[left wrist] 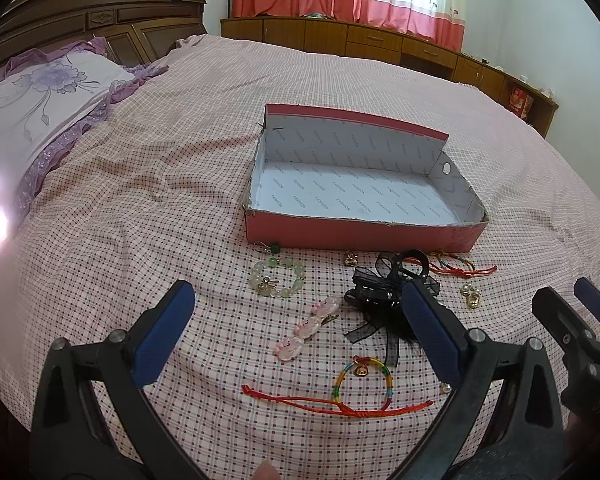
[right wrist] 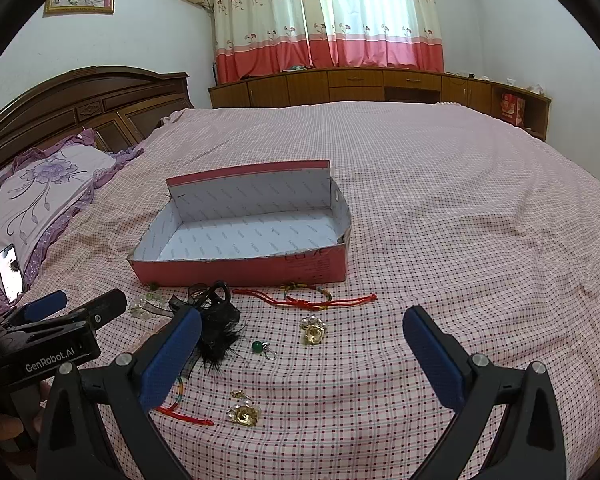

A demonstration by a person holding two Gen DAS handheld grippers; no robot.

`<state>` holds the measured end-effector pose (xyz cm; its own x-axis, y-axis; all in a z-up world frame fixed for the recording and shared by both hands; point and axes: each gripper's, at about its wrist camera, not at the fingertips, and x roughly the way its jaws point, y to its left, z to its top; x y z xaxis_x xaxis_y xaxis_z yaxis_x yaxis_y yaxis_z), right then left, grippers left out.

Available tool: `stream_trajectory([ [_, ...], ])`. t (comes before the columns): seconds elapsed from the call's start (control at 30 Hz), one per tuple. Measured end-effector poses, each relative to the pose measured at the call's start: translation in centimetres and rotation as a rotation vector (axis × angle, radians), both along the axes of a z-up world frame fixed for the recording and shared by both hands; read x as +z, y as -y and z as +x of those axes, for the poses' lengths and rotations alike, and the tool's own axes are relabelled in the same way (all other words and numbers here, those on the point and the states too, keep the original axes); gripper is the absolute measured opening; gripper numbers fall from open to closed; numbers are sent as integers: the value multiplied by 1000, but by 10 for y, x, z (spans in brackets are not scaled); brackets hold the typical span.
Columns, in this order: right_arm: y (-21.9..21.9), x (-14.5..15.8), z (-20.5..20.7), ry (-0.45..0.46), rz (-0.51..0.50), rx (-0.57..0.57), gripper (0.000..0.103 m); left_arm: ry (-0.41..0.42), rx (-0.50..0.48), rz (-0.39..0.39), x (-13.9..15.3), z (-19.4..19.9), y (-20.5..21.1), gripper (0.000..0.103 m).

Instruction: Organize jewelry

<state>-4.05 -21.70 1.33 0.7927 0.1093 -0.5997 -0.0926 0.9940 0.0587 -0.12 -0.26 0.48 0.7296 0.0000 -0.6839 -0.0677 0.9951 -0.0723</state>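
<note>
An open, empty pink box (left wrist: pixel 356 238) (right wrist: pixel 240 270) stands on the bed. In front of it lie a green bead bracelet (left wrist: pixel 278 278), a pink hair clip (left wrist: pixel 308 328), a black bow claw clip (left wrist: pixel 384 292) (right wrist: pixel 216 316), a rainbow cord bracelet with red string (left wrist: pixel 364 384), a red cord bracelet (right wrist: pixel 304 298), gold pearl earrings (right wrist: pixel 314 330) (right wrist: pixel 244 412) and a green bead earring (right wrist: pixel 262 348). My left gripper (left wrist: pixel 300 320) is open and empty above the hair clip. My right gripper (right wrist: pixel 304 344) is open and empty above the earrings.
The checked pink bedsheet (right wrist: pixel 440 208) covers the bed. A purple flowered pillow (left wrist: pixel 32 112) and a wooden headboard (left wrist: pixel 80 12) lie at the left. A phone (right wrist: pixel 10 268) rests by the pillow. Wooden cabinets (right wrist: pixel 360 82) run along the far wall under curtains.
</note>
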Motion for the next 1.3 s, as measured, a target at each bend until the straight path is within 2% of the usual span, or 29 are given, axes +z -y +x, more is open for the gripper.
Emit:
stream_trajectory([
  [1.3,-3,-1,1,-11,-2,-2,103,-21,5,-1,-9,4,-5,97],
])
